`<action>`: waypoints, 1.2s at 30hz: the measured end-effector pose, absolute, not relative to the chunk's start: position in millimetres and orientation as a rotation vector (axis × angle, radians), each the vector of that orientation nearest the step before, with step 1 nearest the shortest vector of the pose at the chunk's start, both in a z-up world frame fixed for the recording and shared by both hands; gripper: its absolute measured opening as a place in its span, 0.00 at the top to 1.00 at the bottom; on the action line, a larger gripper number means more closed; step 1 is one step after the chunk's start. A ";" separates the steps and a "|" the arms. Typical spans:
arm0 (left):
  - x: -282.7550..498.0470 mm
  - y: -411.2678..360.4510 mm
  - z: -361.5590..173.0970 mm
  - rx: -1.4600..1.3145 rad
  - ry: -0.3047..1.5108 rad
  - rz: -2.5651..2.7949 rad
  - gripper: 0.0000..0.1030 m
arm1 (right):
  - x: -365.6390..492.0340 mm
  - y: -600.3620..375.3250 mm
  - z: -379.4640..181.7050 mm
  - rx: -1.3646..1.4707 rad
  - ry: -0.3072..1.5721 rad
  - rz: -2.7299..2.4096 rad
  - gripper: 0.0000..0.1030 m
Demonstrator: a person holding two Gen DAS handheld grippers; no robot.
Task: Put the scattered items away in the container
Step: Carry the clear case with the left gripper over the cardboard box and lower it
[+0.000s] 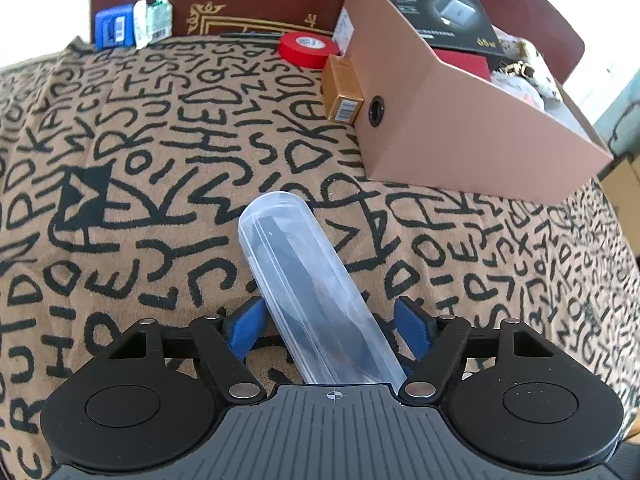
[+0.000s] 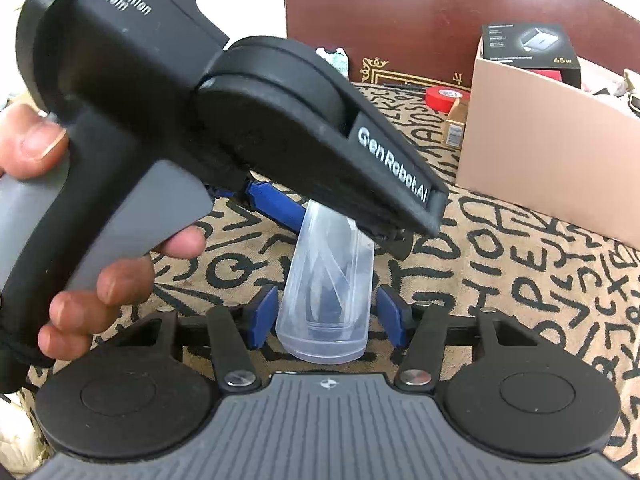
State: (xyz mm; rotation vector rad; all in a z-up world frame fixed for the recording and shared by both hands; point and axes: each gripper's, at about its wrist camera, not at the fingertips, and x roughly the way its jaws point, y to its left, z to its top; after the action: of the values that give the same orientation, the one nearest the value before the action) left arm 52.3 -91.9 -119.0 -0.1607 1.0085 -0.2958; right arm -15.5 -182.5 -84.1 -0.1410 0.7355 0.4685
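My left claw (image 1: 328, 322) and right claw (image 2: 326, 316) both straddle the clear case (image 1: 308, 292), pads apart from it, near the box (image 1: 472, 136)

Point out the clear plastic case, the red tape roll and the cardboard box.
clear plastic case (image 1: 308, 280), left wrist view, middle of its transparent lid.
red tape roll (image 1: 307, 49), left wrist view, top face near the core.
cardboard box (image 1: 472, 136), left wrist view, bare outer side wall.

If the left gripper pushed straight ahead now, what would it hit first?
Likely the clear plastic case already lying between the left gripper jaws; beyond its far end there is only the lettered blanket, though depth is hard to judge.
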 end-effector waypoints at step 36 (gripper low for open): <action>82.4 -209.0 21.1 -0.061 0.717 -0.507 0.37 | -14.4 -298.8 17.4 -0.067 0.330 0.204 0.49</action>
State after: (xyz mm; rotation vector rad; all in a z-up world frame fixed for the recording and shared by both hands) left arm 82.4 -209.0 21.1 -0.0608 0.7173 -0.5074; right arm -14.4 -298.8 17.4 -0.0675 0.3302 0.2045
